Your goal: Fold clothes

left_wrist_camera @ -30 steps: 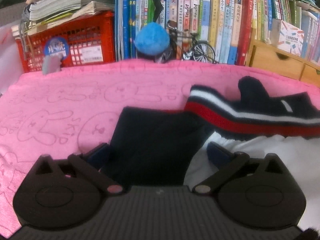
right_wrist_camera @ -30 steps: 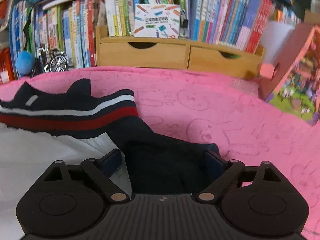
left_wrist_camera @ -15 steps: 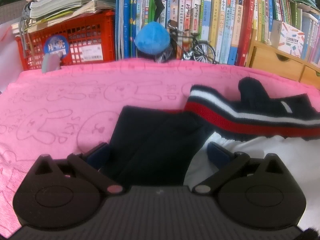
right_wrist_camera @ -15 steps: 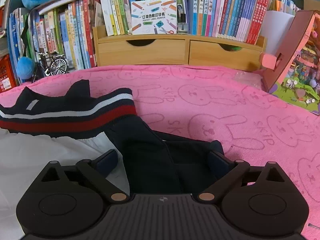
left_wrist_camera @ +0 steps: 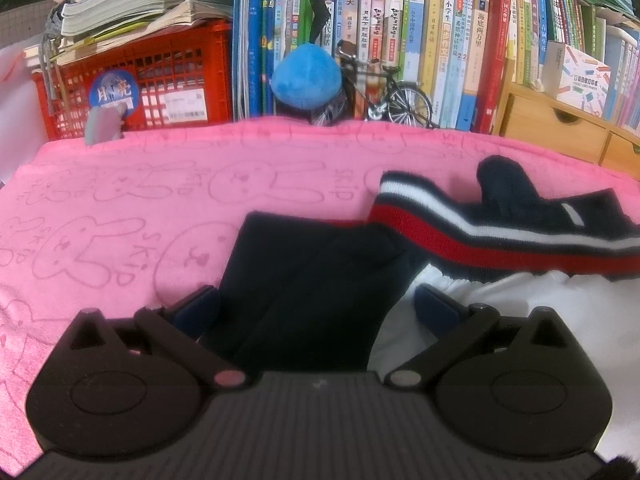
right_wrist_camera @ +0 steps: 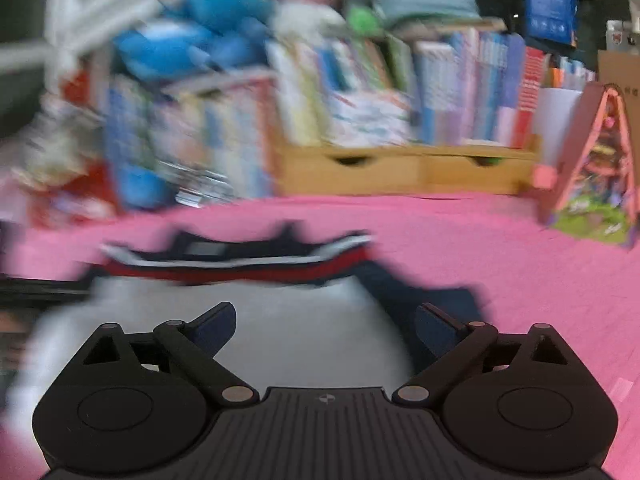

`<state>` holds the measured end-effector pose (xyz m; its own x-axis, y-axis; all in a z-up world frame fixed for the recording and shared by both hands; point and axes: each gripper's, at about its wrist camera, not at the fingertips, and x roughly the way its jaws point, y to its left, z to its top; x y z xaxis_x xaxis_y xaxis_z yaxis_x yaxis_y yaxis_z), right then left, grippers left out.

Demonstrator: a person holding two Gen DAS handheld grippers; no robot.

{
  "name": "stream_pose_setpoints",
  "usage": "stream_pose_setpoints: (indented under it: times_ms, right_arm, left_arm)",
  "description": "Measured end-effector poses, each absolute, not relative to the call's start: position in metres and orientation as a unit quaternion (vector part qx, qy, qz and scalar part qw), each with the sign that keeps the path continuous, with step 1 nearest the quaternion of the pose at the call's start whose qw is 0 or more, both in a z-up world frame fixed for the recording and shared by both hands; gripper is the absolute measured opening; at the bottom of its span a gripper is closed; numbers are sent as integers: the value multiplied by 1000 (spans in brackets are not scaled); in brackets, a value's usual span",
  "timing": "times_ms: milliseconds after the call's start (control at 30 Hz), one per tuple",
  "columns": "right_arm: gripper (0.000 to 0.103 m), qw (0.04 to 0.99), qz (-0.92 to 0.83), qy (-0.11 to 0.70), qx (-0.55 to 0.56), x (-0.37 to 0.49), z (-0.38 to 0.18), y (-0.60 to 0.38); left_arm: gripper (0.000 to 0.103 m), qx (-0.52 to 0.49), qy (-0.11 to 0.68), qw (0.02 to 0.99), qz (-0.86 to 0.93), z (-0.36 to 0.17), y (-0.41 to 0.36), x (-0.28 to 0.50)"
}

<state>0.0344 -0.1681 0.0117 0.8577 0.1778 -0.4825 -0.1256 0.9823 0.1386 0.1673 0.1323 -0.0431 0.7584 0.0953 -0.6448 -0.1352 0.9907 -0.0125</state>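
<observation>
Between my left gripper's (left_wrist_camera: 316,308) spread fingers lies the navy sleeve (left_wrist_camera: 304,280), unclamped, on the pink towel (left_wrist_camera: 140,200). At two o'clock the garment's striped band (left_wrist_camera: 500,240) crosses above its white body (left_wrist_camera: 540,312). My right gripper (right_wrist_camera: 324,328) is apart too, over the white cloth in a blurred view.

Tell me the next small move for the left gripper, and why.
Probably close the left gripper on the dark sleeve: its jaws stand open on either side of the cloth, which lies flat on the pink towel, not yet folded over the white body.
</observation>
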Motion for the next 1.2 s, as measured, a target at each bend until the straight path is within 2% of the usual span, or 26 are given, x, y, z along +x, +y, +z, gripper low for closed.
stream_pose_setpoints:
  times_ms: [33, 100, 133, 267, 367, 400, 433, 467, 600, 700, 800, 867, 933, 1000, 1200]
  right_arm:
    - [94, 963, 91, 248, 57, 13, 13, -152]
    - [78, 962, 116, 242, 52, -24, 10, -119]
    - [65, 961, 125, 243, 38, -33, 6, -103]
    - [51, 955, 123, 268, -34, -45, -22, -50]
    - [51, 959, 106, 261, -31, -46, -43, -43]
    - [50, 959, 105, 263, -32, -48, -42, -42]
    - [50, 957, 106, 268, -26, -47, -41, -43]
    - [50, 956, 107, 271, -17, -47, -40, -45]
    - [50, 959, 103, 264, -15, -50, -40, -49]
    - [49, 960, 101, 261, -14, -53, -41, -49]
    - [49, 961, 100, 259, -13, -52, -41, -49]
    - [49, 961, 99, 258, -12, -52, -41, -49]
    - [49, 961, 99, 257, -11, -52, -41, -49]
    - [49, 961, 100, 256, -8, -53, -41, -50]
    - [48, 964, 96, 250, -5, -58, -44, -48]
  left_arm:
    - [103, -29, 342, 937, 62, -43, 132, 167]
    - [103, -29, 342, 937, 62, -43, 132, 167]
    - [103, -30, 342, 937, 62, -43, 133, 167]
    - [103, -32, 340, 938, 66, -43, 133, 166]
    - [101, -41, 326, 942, 72, -36, 134, 155]
    - [85, -45, 318, 945, 69, -31, 134, 148]
    - [66, -49, 310, 947, 65, -26, 134, 141]
    - [62, -53, 302, 950, 60, -20, 134, 133]
    - [62, -51, 269, 961, -40, 24, 119, 77]
    - [70, -17, 292, 945, -145, 41, 80, 40]
    - [71, 11, 346, 916, -202, 26, 37, 29]
    - [65, 46, 383, 901, -198, 6, 12, 36]
    - [52, 60, 416, 890, -174, -12, -1, 55]
    - [55, 62, 431, 887, -156, -23, -9, 75]
    - [52, 44, 433, 894, -106, -27, -21, 145]
